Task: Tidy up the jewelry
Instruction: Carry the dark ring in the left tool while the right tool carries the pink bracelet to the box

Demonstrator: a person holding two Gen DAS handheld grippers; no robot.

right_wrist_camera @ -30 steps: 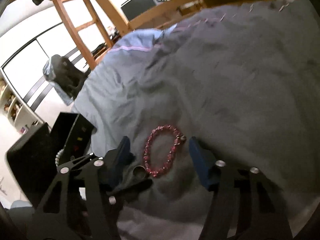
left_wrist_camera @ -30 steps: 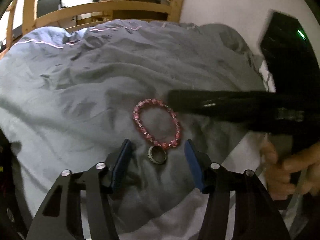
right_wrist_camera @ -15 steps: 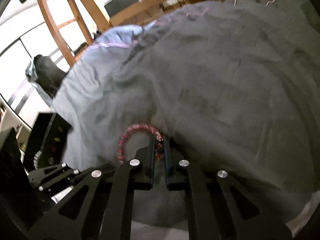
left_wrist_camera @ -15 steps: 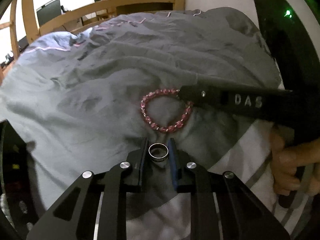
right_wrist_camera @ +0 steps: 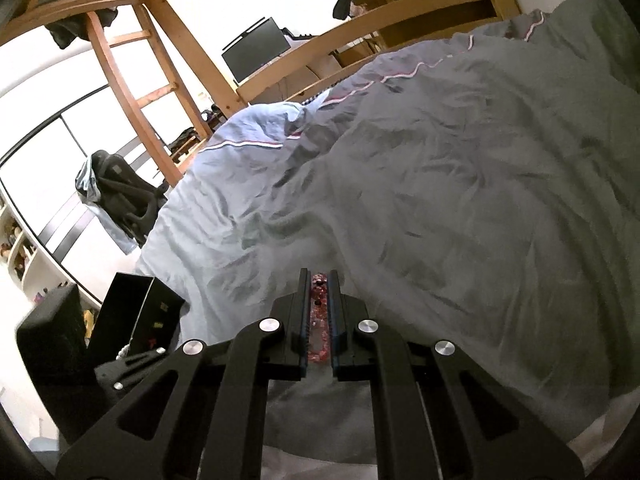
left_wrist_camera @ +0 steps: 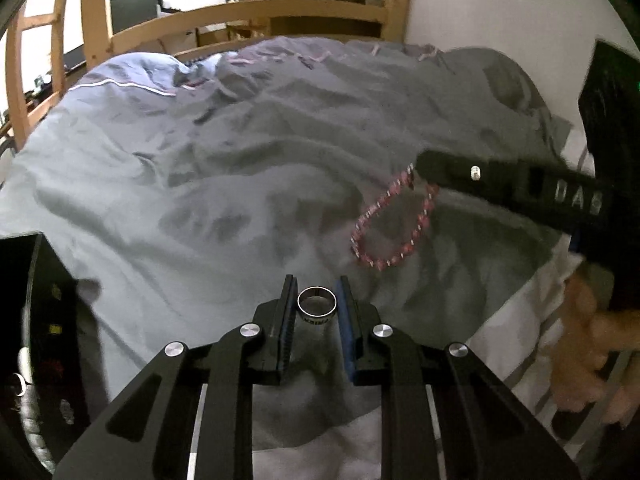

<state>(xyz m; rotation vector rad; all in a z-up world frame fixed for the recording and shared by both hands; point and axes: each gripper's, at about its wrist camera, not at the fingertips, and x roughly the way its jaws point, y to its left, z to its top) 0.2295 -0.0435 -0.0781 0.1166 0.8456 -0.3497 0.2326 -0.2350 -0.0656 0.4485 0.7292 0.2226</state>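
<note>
In the left wrist view my left gripper (left_wrist_camera: pixel 317 294) is shut on a silver ring (left_wrist_camera: pixel 317 301), held just above the grey duvet (left_wrist_camera: pixel 224 184). To the upper right, a pink beaded bracelet (left_wrist_camera: pixel 394 222) dangles from the tip of my right gripper (left_wrist_camera: pixel 420 170), lifted off the bedding. In the right wrist view the right gripper (right_wrist_camera: pixel 319 280) is shut on the bracelet (right_wrist_camera: pixel 319 312), whose beads show in the narrow slit between the fingers. A hand (left_wrist_camera: pixel 592 352) holds the right gripper's handle at the right edge.
A black jewelry box (left_wrist_camera: pixel 36 344) with compartments stands open at the lower left, also seen as the black box (right_wrist_camera: pixel 132 328) in the right wrist view. A wooden bed frame (left_wrist_camera: pixel 240 16) and ladder (right_wrist_camera: pixel 132 68) rise behind the bed. A white wall (left_wrist_camera: pixel 500 12) lies to the right.
Both grippers closed: the left onto the ring, the right onto the bracelet. Both then rose, lifting the ring and the bracelet off the duvet.
</note>
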